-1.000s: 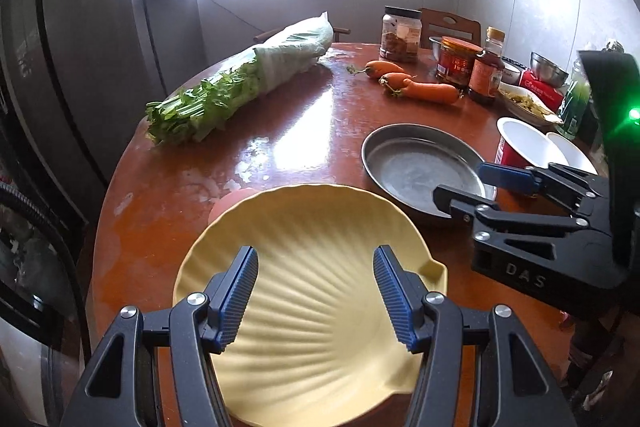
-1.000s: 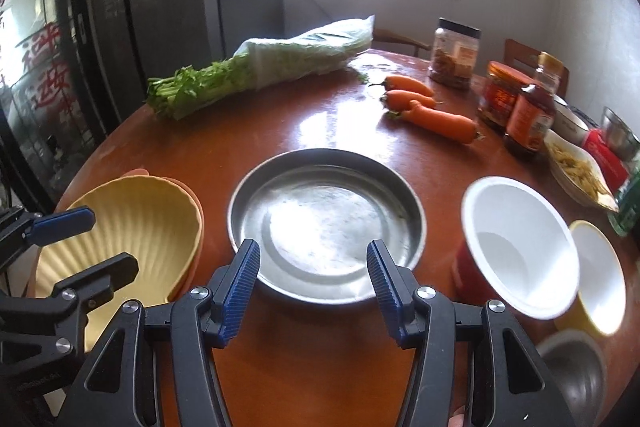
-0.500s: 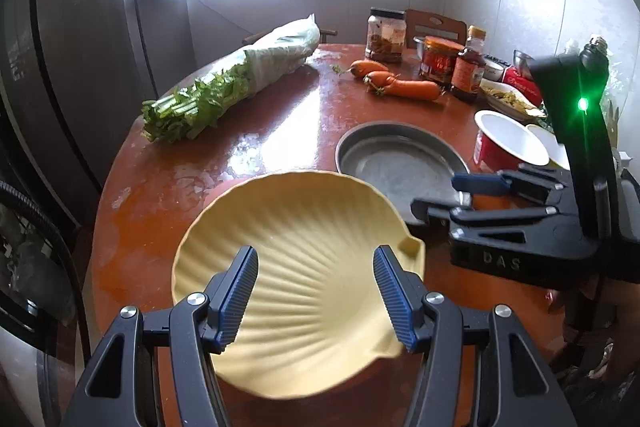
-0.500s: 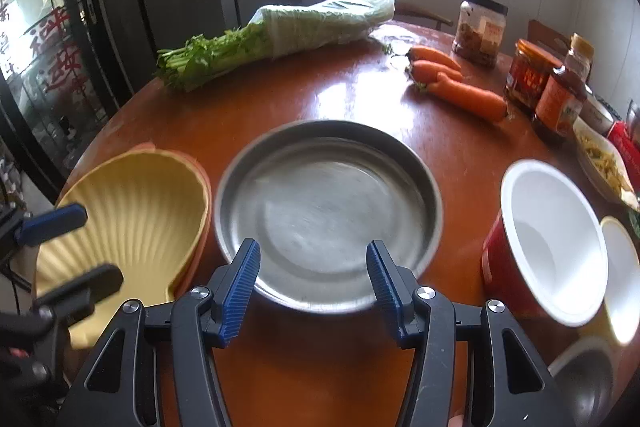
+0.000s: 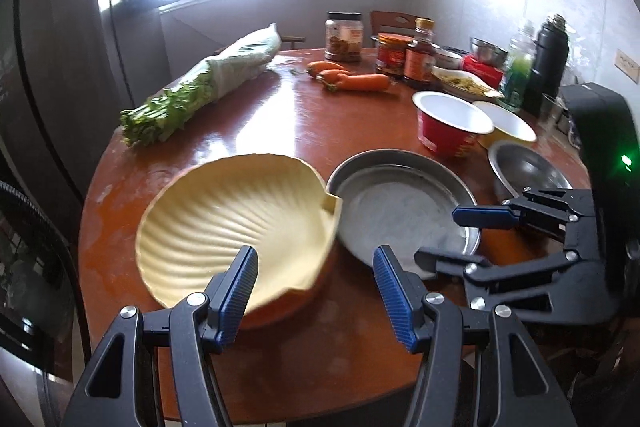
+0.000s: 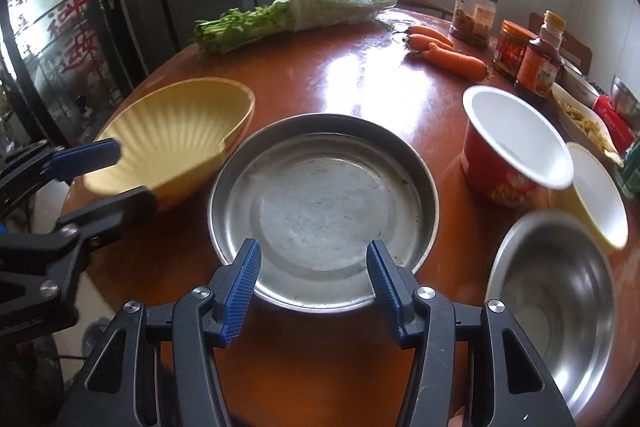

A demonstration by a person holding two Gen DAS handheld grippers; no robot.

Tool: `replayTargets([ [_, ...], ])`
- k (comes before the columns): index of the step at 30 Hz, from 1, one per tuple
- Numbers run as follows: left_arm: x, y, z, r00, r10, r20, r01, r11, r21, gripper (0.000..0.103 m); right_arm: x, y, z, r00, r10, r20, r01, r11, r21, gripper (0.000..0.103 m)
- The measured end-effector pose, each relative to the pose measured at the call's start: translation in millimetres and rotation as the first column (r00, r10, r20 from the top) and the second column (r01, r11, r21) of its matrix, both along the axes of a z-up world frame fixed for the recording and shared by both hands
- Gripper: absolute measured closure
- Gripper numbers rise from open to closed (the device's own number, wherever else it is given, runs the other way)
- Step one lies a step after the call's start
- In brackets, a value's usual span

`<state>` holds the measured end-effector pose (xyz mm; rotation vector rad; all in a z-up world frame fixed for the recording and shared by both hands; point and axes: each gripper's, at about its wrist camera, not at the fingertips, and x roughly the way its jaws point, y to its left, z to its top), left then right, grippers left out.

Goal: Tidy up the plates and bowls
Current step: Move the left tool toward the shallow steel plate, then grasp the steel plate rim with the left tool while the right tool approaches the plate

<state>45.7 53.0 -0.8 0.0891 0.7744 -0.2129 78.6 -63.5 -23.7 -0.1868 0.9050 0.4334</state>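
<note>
Left tongs: spread wide, gripping nothing; blue ribbed pads hang over the near rim of the yellow shell plate, contact hard to judge.
Right tongs: spread wide, empty; pads sit on either side of the near rim of the steel plate, apparently just above it.
Yellow shell plate: lower centre of the left view, scallop-shaped and ribbed, resting on an orange dish mostly hidden beneath it; its notched edge touches the steel plate.
Steel plate: round, shallow, dull scuffed metal, middle of the right view.
Bowls: red cup-bowl with white inside, yellow bowl, steel bowl cut off at lower right.
Desk: round, glossy reddish wood.
Upper frame: bagged greens, carrots, jars blurred.
</note>
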Motion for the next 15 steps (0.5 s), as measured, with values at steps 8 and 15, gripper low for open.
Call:
replayTargets([
  [8, -7.7, -20.7, -4.0, 1.0, -0.008, 0.0, 0.008, 0.998, 0.057, 0.043, -29.4, -14.1, 1.3, 1.0, 0.004, 0.015, -0.004, 1.0, -0.013, 0.046],
  [15, -12.6, -21.9, 0.3, 1.0, 0.0, 0.009, -0.001, 0.999, 0.037, 0.043, -33.1, -24.5, 11.0, 0.998, -0.029, 0.05, 0.028, 0.999, 0.017, 0.046],
])
